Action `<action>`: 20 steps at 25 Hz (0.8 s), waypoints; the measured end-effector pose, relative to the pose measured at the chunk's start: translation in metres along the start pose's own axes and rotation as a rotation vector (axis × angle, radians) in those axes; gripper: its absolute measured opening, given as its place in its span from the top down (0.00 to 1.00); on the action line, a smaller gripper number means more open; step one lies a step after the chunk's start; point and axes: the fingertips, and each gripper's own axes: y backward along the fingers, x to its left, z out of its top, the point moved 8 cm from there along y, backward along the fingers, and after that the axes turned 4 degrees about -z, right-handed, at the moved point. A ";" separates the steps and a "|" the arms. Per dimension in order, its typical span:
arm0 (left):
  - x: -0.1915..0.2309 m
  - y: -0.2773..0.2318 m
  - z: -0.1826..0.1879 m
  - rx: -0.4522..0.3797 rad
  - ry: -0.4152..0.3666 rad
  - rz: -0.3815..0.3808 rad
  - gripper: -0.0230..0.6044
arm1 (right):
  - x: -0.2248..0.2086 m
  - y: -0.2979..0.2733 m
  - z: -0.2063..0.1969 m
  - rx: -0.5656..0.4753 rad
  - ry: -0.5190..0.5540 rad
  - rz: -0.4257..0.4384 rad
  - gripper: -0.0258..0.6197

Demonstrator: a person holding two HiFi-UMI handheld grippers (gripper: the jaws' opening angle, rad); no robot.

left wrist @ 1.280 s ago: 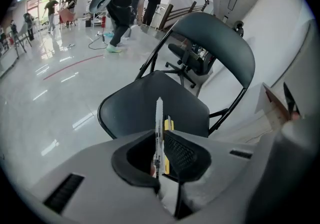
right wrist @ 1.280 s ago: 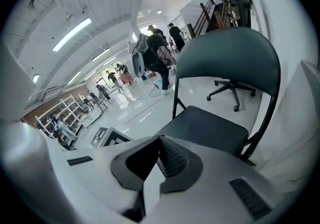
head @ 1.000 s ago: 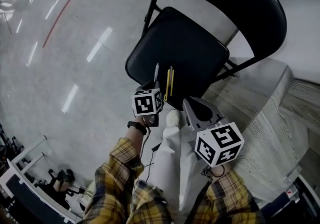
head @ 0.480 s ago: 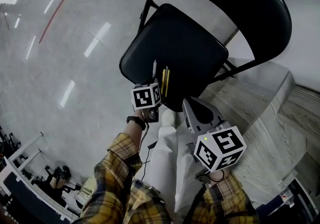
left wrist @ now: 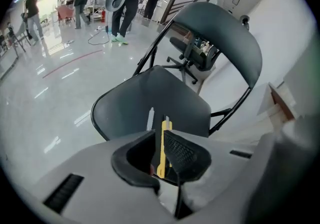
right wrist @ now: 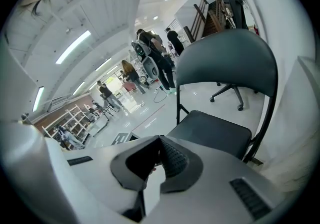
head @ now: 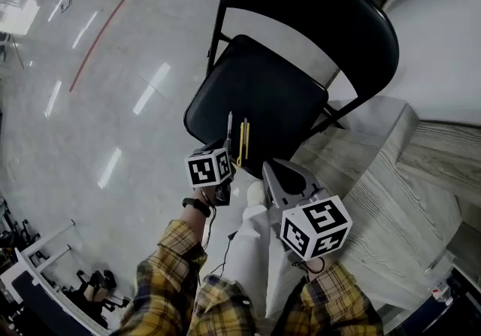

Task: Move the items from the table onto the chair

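One slim yellow knife (left wrist: 162, 140), grey-tipped, sits clamped in the left claw (left wrist: 159, 134); right claw (right wrist: 159, 144) closed empty.

Our left claw (left wrist: 160, 133) points steeply down, jaws clamped on a thin yellow tool (left wrist: 162, 149) — dark band on our left wrist (head: 197, 207). Our right claw (right wrist: 160, 140) sits alongside, angled less steeply — jaws pressed together, nothing between them. Both forearms are in plaid sleeves.
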 end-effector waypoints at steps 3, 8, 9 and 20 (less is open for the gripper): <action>-0.030 0.037 0.002 -0.034 -0.034 -0.048 0.89 | 0.018 0.029 0.011 -0.044 0.012 0.012 0.93; -0.101 0.113 -0.006 -0.117 -0.149 -0.115 0.95 | 0.040 0.107 0.013 -0.111 0.015 0.017 0.93; -0.118 0.129 -0.009 -0.130 -0.176 -0.132 0.95 | 0.042 0.127 0.011 -0.123 0.010 0.011 0.93; -0.338 0.271 -0.064 -0.234 -0.457 -0.412 0.96 | 0.019 0.376 -0.042 -0.283 0.031 -0.178 0.93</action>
